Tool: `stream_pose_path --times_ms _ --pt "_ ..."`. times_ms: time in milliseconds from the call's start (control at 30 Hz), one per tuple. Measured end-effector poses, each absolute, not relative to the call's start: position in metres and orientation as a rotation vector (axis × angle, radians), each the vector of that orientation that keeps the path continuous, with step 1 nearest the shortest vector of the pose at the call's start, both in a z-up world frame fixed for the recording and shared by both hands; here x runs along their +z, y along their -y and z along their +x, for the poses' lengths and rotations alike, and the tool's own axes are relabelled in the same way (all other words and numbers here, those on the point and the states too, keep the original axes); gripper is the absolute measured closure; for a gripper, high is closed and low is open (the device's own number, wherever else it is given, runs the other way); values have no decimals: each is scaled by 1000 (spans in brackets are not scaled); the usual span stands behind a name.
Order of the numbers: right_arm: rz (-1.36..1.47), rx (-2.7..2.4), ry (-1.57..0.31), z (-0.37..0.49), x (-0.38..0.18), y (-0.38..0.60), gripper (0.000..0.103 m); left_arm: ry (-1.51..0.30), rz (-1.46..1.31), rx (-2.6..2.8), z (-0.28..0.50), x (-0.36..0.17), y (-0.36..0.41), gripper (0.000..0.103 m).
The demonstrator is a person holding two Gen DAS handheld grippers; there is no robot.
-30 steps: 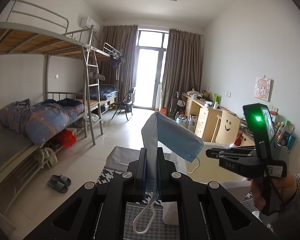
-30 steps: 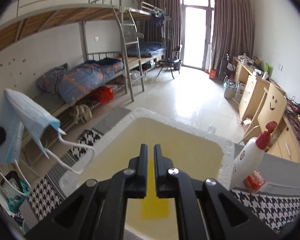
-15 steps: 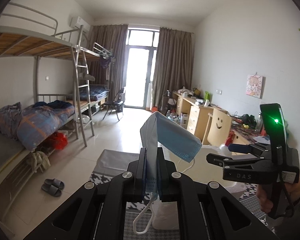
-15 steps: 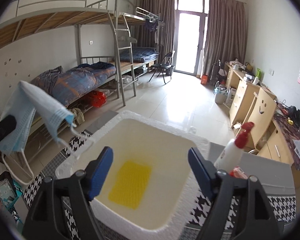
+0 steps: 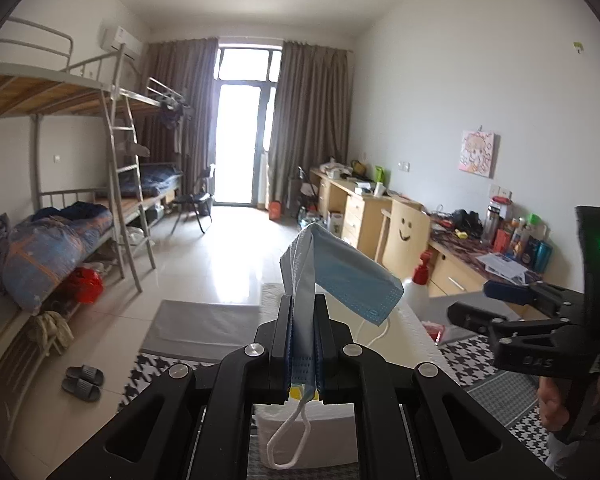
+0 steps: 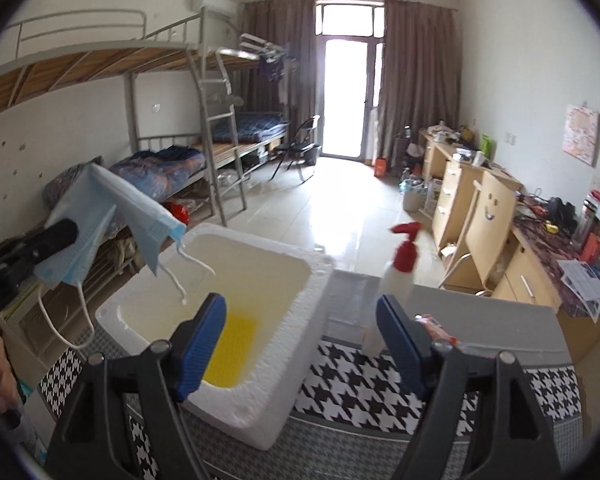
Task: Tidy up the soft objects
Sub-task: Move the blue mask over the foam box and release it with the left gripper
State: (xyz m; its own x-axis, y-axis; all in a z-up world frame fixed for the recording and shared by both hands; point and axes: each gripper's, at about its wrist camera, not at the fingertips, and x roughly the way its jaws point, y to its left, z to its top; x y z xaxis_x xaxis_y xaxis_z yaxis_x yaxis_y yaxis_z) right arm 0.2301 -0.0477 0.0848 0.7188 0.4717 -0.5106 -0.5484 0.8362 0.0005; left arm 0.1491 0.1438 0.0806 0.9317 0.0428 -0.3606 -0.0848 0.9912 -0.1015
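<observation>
Dormitory room seen from two hand-held claws. Left claw (image 5: 303, 344) clamped tight on a blue surgical mask (image 5: 340, 276), held in the air above the near left corner of a white foam box (image 6: 300, 316). In the left wrist view, mask pinched near one folded edge at the picture's centre; pleated body flopping over toward 2 o'clock, one white ear loop (image 5: 290, 440) dangling toward 6 o'clock below the jaws. In the right wrist view, same mask at 9 o'clock, a second loop trailing down over the box's pale interior, not clearly touching it.

Right claw (image 6: 300, 340) spread wide, nothing between the blue pads (image 6: 202, 348); jaws have just been opening. Aimed over the box's right wall, a yellow patch (image 6: 232, 356) on the box floor at 7 o'clock from the claw. A white spray bottle with red trigger (image 6: 400, 272) just beyond the right pad at 1 o'clock, standing on the table (image 6: 364, 372) with its houndstooth cloth.

Handling, as a judgement: mask very light, limp, thin; no risk of breakage, but prone to swing, fold and slip out of a shallow pinch. Loops likely to snag on claw or box rim. Best hold probably across the pleated body or a stiffer hemmed edge, not by a loop. For a two-claw fold or flattening, free corner at 2 o'clock looks like the sensible place for the open claw.
</observation>
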Motion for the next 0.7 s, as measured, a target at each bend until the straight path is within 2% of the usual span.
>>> stream_pose_path --times_ms 700 --pt "-88 525 -461 199 73 105 22 -511 -63 0 212 61 -107 94"
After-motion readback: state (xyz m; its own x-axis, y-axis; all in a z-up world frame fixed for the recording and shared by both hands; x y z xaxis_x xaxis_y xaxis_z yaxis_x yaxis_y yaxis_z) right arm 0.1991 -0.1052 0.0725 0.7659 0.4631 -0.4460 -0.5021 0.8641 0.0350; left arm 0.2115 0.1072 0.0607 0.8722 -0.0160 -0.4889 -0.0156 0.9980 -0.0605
